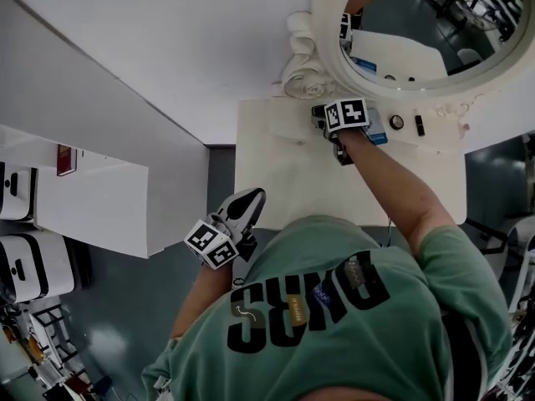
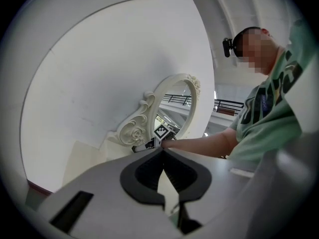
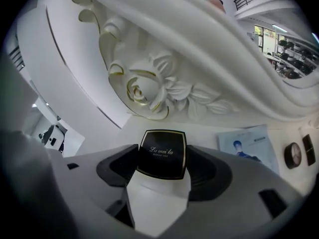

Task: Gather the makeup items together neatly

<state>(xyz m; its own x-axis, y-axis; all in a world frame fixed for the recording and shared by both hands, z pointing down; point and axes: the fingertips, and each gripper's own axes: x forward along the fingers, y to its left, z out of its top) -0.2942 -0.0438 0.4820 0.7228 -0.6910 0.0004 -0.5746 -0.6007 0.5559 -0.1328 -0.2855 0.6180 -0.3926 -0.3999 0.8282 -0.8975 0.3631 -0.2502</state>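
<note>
Left hand-held gripper (image 2: 162, 151), clenched and empty, hangs well apart from the mirror (image 1: 328, 32); right hand-held gripper (image 3: 162, 164) grasps a black compact (image 3: 162, 151) at its base.

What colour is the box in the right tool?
The box is black with a gold edge; best in right gripper view.

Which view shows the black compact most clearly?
Right gripper view: the black compact sits large and sharp between the right gripper's pads. The head view has it hidden under that gripper; the left gripper view cannot resolve it.
</note>
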